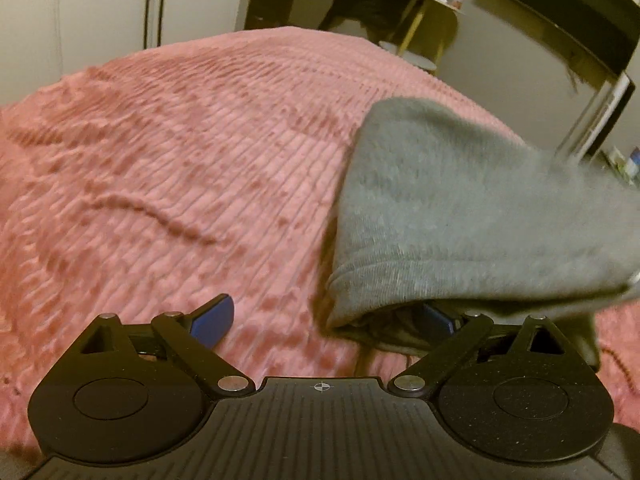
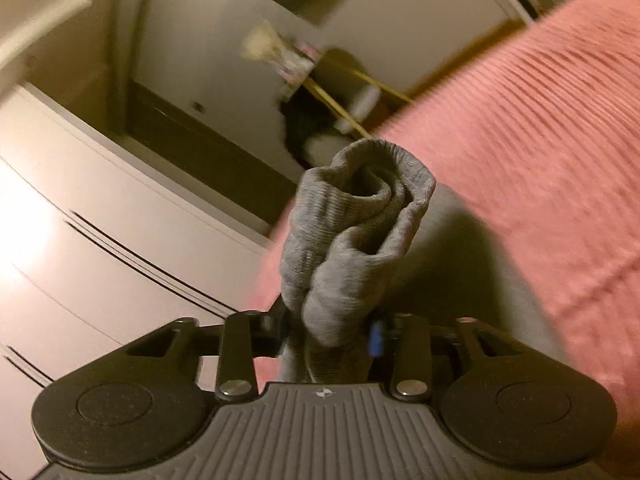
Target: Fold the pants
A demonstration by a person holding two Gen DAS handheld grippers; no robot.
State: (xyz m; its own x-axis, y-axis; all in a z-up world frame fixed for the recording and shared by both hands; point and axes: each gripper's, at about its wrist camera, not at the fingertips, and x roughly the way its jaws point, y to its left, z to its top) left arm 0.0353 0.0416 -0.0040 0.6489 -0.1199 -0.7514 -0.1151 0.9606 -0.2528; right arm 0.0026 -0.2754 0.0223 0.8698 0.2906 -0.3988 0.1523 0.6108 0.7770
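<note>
The grey pants (image 1: 440, 208) lie on a pink ribbed bedspread (image 1: 160, 160), and a ribbed hem edge hangs over the right finger of my left gripper (image 1: 324, 316). That gripper is open wide; its left blue pad (image 1: 212, 316) is bare above the bedspread, with nothing between the pads. In the right wrist view a rolled bunch of the pants' ribbed cuff (image 2: 360, 220) stands up between the fingers of my right gripper (image 2: 328, 332). The bunch fills the gap and both pads touch it. More grey cloth trails down to the bedspread (image 2: 520, 140).
Beyond the bed's far edge stand a small round table with gold legs (image 1: 424, 8) and a dark garment (image 1: 360, 4). A dark-framed mirror or panel (image 1: 580, 40) leans at the right. White wardrobe doors (image 2: 80, 220) are left of the bed.
</note>
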